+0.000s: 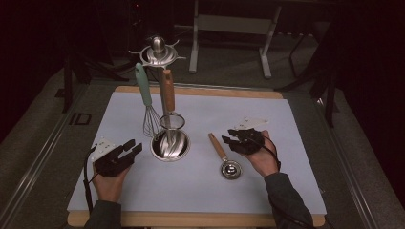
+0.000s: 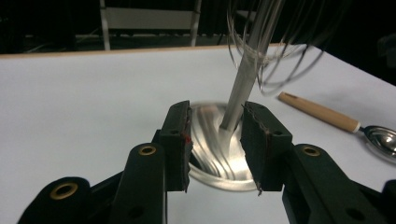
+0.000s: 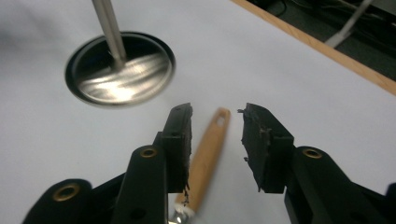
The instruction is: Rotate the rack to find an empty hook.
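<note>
Your right gripper (image 3: 215,140) is hovering spread over the wooden-handled spoon (image 3: 205,163), lower centre, not gripping; your left gripper (image 2: 215,140) is gaping before the rack base (image 2: 219,154).

A wooden-edged tabletop (image 1: 200,219) under a white rectangular sheet (image 1: 200,191) spans the middle of the frame. Left of centre stands the round shiny steel base of a utensil stand (image 1: 170,144). Right of it, well apart, a wooden-handled steel measuring spoon (image 1: 224,156) lies flat, bowl toward the lower edge.
</note>
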The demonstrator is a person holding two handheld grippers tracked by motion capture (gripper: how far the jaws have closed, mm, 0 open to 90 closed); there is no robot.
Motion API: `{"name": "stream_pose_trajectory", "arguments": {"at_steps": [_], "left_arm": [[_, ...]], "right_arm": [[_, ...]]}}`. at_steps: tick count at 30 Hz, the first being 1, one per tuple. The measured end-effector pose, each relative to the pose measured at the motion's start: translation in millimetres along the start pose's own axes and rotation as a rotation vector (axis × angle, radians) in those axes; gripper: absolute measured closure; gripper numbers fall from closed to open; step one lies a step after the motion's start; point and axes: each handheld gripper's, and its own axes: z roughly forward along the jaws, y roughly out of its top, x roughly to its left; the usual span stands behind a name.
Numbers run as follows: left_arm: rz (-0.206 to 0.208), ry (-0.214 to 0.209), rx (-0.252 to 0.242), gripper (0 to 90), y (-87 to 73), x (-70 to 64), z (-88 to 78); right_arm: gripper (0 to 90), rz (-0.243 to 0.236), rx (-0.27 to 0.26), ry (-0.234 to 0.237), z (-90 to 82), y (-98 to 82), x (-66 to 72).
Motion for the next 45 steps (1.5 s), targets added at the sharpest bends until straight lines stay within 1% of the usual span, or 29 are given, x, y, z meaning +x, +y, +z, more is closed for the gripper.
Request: {"name": "stream_pose_trajectory", "arguments": {"at_steps": [2,6,7,9,13,14,15,16,17,19,20,21,22,25,27,29,31,33,35,39,42,43,45], "left_arm": [[0.001,-0.007,-0.015,63.3,5.3,-0.8,-1.6],[0.009,-0.014,-0.039,63.3,14.8,-2.1,-4.0],[0.009,-0.016,-0.044,63.3,17.2,-2.2,-4.5],[0.011,-0.019,-0.055,63.3,21.9,-2.4,-5.5],[0.009,-0.022,-0.082,63.7,31.9,-2.0,-8.8],[0.008,-0.025,-0.094,63.7,35.4,-1.7,-10.1],[0.006,-0.026,-0.102,64.0,37.5,-1.8,-10.9],[0.006,-0.028,-0.109,64.2,41.2,-1.6,-12.2],[0.006,-0.029,-0.114,64.9,43.4,-1.9,-12.7],[0.015,-0.028,-0.129,65.6,49.2,-3.0,-14.5],[0.020,-0.028,-0.136,66.1,52.2,-3.4,-15.6],[0.025,-0.025,-0.143,66.8,55.1,-4.0,-16.6],[0.031,-0.026,-0.153,67.9,58.0,-4.5,-17.7],[0.041,-0.029,-0.175,73.0,67.0,-5.5,-20.8],[0.046,-0.031,-0.186,76.9,73.1,-5.4,-21.9],[0.045,-0.036,-0.202,79.8,78.7,-5.8,-22.8],[0.042,-0.044,-0.224,82.8,83.8,-6.8,-24.0],[0.042,-0.047,-0.253,86.7,88.6,-8.8,-26.0],[0.035,-0.051,-0.284,89.7,93.6,-11.2,-27.8],[0.027,-0.059,-0.343,90.0,105.9,-17.0,-29.9],[0.033,-0.076,-0.373,90.0,117.6,-21.9,-30.8],[0.037,-0.082,-0.383,90.0,121.9,-23.7,-31.2],[0.054,-0.094,-0.404,90.0,131.2,-28.0,-32.7]], "right_arm": [[59.4,0.006,0.002,-0.009,-1.0,-3.9,-1.2],[59.1,0.040,0.001,-0.038,-3.2,-12.8,-3.6],[59.5,0.041,0.004,-0.047,-3.1,-15.6,-4.6],[59.7,0.056,0.010,-0.044,-2.1,-22.0,-5.8],[60.0,0.077,0.026,-0.063,-1.4,-34.6,-9.4],[60.7,0.081,0.031,-0.069,-1.8,-37.9,-10.3],[63.4,0.089,0.031,-0.073,-2.7,-42.2,-11.2],[64.6,0.087,0.033,-0.075,-3.4,-45.1,-11.9],[65.2,0.093,0.035,-0.071,-4.7,-49.9,-12.5],[65.1,0.106,0.041,-0.086,-6.5,-56.5,-13.1],[65.0,0.114,0.042,-0.087,-7.5,-60.3,-13.6],[64.5,0.126,0.041,-0.090,-8.9,-64.1,-14.2],[63.9,0.134,0.043,-0.106,-10.1,-68.0,-14.6],[62.6,0.137,0.052,-0.153,-13.6,-81.1,-15.4],[62.5,0.152,0.054,-0.160,-14.8,-92.3,-17.1],[62.3,0.161,0.076,-0.165,-14.5,-98.9,-19.6],[62.3,0.188,0.073,-0.165,-15.4,-105.1,-22.9],[62.3,0.204,0.070,-0.168,-16.3,-109.3,-24.8],[62.8,0.209,0.063,-0.174,-17.9,-111.8,-25.7],[64.8,0.223,0.037,-0.170,-21.0,-115.2,-24.5],[66.6,0.222,0.026,-0.171,-22.1,-116.1,-24.8],[67.3,0.229,0.027,-0.168,-22.4,-116.2,-24.8],[68.1,0.231,0.027,-0.163,-21.9,-117.5,-24.9]]}}
